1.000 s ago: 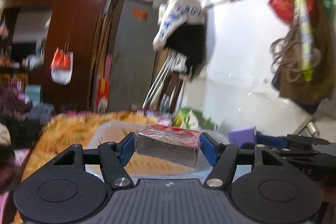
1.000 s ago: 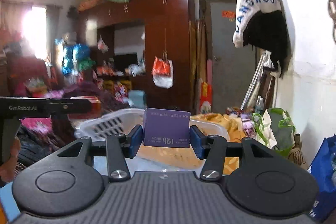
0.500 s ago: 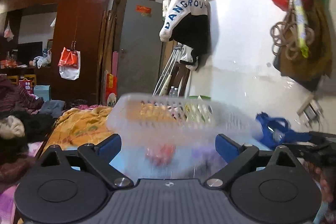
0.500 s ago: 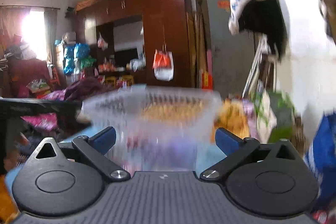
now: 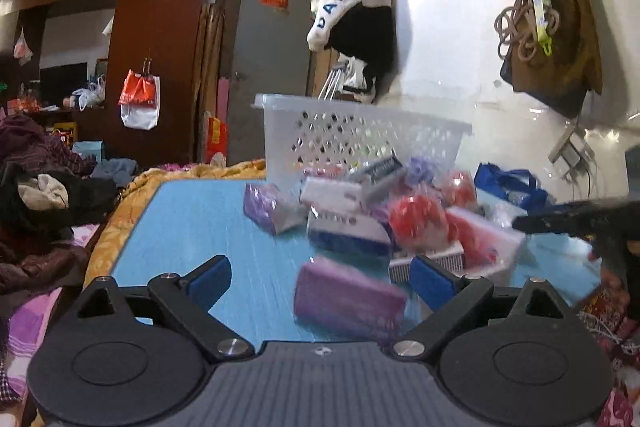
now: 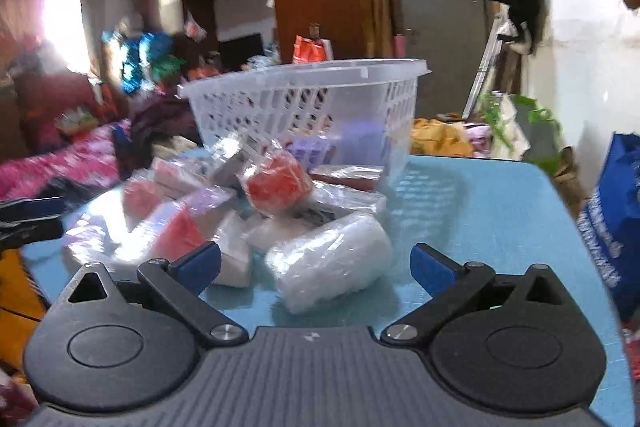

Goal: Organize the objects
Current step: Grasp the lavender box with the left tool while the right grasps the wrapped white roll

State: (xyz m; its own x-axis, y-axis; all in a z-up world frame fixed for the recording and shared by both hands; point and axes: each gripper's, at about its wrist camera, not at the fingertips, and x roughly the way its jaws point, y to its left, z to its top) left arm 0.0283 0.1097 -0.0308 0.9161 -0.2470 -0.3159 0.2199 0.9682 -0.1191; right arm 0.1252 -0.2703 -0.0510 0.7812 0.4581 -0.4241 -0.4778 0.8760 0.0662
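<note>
- The left hand-held gripper (image 5: pixel 320 277) is spread wide and holds nothing. Its blue fingertips (image 5: pixel 208 277) hang just over the blue worktop (image 5: pixel 192 219).
- The right hand-held gripper (image 6: pixel 316 265) is spread wide too, with nothing between its fingers.
- A see-through white plastic basket with holes in its sides (image 5: pixel 360 135) stands on the far part of the worktop. In the right view the same basket (image 6: pixel 304 99) looks a bit tilted.
- A pile of small wrapped packets lies on the worktop, in front of the basket and touching it.
- A purple wrapped packet (image 5: pixel 348 297) lies closest to the left hand-held gripper, between its fingers in the picture. It looks blurry.
- Another purple packet (image 5: pixel 272 209) lies at the left edge of the pile.
- A round red thing in a clear bag (image 5: pixel 418 219) sits in the middle of the pile. The right view shows a red bagged thing (image 6: pixel 276 187) on top of the heap.
- A white and dark blue box (image 5: pixel 348 231) lies beside the red one.
- A clear plastic bag with something white inside (image 6: pixel 332 261) lies just in front of the right hand-held gripper.
- A white and black jacket with blue letters (image 5: pixel 356 15) hangs on the wall behind.
</note>
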